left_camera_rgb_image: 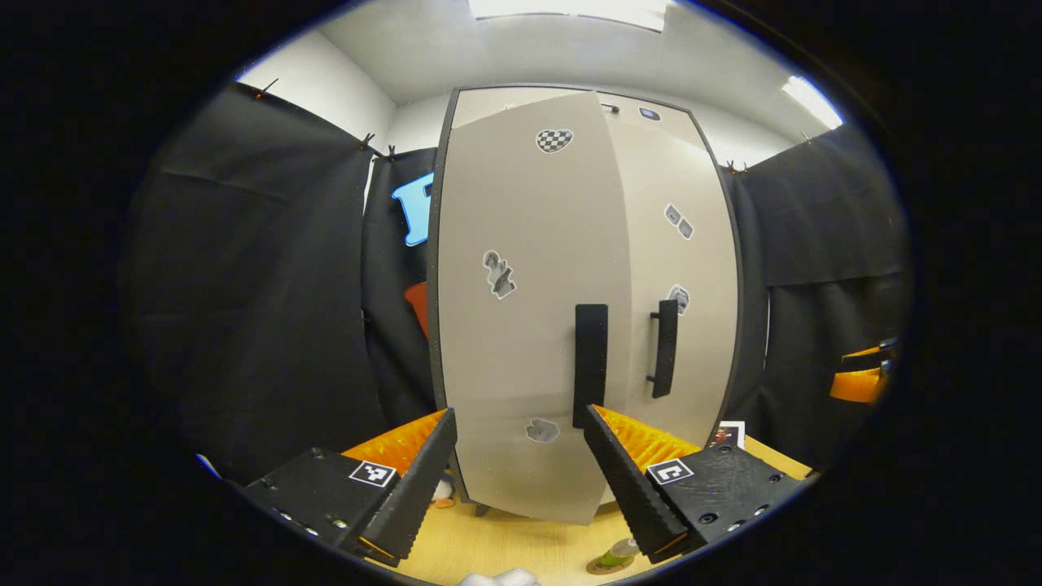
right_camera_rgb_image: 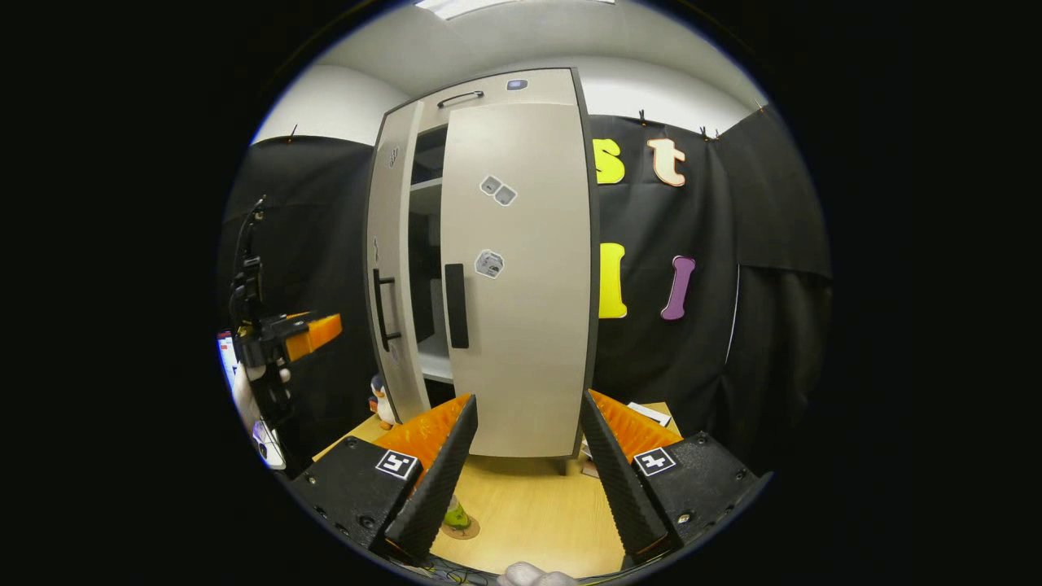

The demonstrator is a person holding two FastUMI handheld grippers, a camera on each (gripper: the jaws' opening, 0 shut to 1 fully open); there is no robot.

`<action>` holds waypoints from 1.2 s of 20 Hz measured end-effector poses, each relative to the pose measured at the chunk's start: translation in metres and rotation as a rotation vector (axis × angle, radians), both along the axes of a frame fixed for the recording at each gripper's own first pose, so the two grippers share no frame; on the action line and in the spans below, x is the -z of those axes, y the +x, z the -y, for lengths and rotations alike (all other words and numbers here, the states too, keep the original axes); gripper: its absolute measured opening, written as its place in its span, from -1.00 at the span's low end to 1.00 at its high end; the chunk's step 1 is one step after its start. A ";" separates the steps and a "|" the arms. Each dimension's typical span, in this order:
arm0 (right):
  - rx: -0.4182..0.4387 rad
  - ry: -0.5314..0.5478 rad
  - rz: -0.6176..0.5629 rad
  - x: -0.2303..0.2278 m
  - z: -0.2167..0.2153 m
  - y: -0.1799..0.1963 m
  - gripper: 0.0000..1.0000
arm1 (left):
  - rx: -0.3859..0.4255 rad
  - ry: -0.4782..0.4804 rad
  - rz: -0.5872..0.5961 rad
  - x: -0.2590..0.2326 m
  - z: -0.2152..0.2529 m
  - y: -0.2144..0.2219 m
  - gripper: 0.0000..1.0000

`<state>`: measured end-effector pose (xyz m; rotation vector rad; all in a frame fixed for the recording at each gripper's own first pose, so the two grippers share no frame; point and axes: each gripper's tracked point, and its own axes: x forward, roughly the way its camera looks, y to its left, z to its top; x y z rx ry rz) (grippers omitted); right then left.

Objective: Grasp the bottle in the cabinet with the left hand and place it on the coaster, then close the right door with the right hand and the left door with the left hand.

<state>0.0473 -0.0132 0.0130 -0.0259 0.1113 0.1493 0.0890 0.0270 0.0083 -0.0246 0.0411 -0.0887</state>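
My own finger hides most of the bottle on its coaster. The cabinet's left door screens the shelves behind it, and the penguin figure peeks half-covered past my left finger.

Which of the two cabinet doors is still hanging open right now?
The left door, the narrow panel seen edge-on in the right gripper view. A dark gap showing shelves separates it from the right door, which sits flat and flush against the cabinet front.

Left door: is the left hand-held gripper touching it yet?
Apart. The right gripper view shows the left hand-held gripper held off the left door, with dark wall cloth plainly between them.
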 end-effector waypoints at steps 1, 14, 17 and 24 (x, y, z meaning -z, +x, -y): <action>0.004 0.005 0.003 0.000 -0.003 0.001 0.58 | 0.004 0.006 -0.006 0.002 -0.001 -0.008 0.92; 0.141 0.010 0.074 0.008 -0.028 -0.015 0.58 | -0.063 0.025 -0.037 0.033 -0.037 -0.077 0.92; 0.139 -0.009 0.074 0.013 -0.035 -0.020 0.58 | -0.071 0.039 -0.020 0.032 -0.044 -0.078 0.93; 0.141 -0.016 0.069 0.015 -0.046 -0.023 0.60 | -0.030 0.029 -0.013 0.032 -0.036 -0.069 0.92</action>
